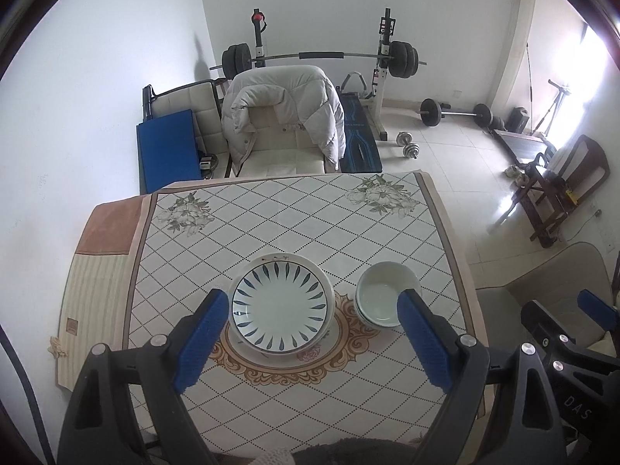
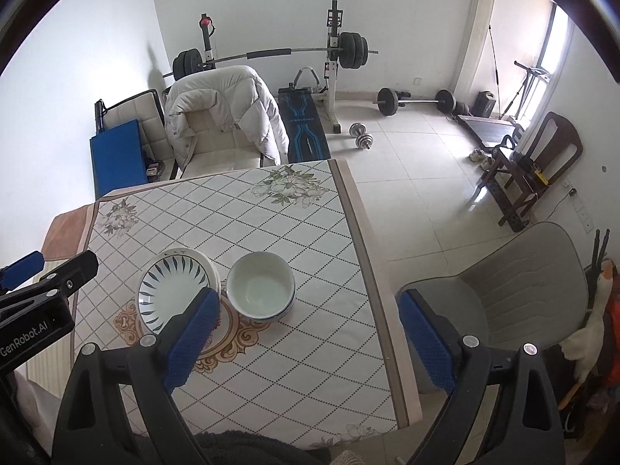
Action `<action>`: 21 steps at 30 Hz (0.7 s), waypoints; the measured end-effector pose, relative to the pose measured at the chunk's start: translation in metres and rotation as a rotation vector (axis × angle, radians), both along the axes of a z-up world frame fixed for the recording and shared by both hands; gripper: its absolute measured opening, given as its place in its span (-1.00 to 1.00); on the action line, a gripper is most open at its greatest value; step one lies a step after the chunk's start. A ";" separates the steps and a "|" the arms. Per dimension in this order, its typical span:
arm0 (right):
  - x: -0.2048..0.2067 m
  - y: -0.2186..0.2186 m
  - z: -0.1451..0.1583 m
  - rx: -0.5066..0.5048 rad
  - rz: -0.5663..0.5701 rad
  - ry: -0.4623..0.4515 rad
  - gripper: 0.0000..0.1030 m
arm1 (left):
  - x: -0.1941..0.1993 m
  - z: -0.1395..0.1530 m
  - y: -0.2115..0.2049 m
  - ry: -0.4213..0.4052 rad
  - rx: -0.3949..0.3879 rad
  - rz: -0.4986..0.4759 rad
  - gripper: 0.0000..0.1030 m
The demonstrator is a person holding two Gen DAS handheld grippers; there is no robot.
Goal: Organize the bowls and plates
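A stack of plates (image 1: 282,304), the top one white with blue leaf marks, sits on the table's centre medallion; it also shows in the right wrist view (image 2: 176,290). To its right stands a stack of white bowls (image 1: 385,294), also in the right wrist view (image 2: 260,286). My left gripper (image 1: 312,306) is open and empty, held above the table with the plates between its blue pads. My right gripper (image 2: 306,310) is open and empty, above the table's right edge, the bowls just beyond its left pad (image 2: 193,333).
The table (image 1: 271,213) has a diamond-patterned cloth with flower corners. A chair with a white jacket (image 1: 286,116) stands at the far side. A grey chair (image 2: 515,286) stands to the right. A weight bench, barbells and dumbbells lie on the floor behind.
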State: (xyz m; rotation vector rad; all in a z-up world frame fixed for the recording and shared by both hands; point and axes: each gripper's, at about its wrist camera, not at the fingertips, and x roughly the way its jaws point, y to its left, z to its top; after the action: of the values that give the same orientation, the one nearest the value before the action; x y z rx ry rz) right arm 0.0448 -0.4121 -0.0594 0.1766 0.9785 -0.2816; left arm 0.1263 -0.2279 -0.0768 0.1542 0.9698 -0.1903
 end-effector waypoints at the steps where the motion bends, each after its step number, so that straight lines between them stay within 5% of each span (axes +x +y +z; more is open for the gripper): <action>1: -0.001 0.000 0.001 0.006 0.000 -0.001 0.86 | -0.001 -0.001 0.000 0.002 0.006 0.000 0.73; 16: -0.003 -0.006 0.003 -0.072 -0.003 -0.047 0.86 | 0.006 -0.015 -0.007 0.052 -0.036 -0.039 0.73; 21: 0.007 -0.009 -0.012 -0.147 0.037 -0.068 0.86 | 0.018 -0.029 -0.016 0.042 0.037 -0.030 0.73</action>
State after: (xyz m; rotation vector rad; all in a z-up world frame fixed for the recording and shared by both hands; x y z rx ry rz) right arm 0.0519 -0.4211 -0.0718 0.0342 0.8893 -0.3104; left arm 0.1447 -0.2436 -0.1059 0.1997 1.0132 -0.2038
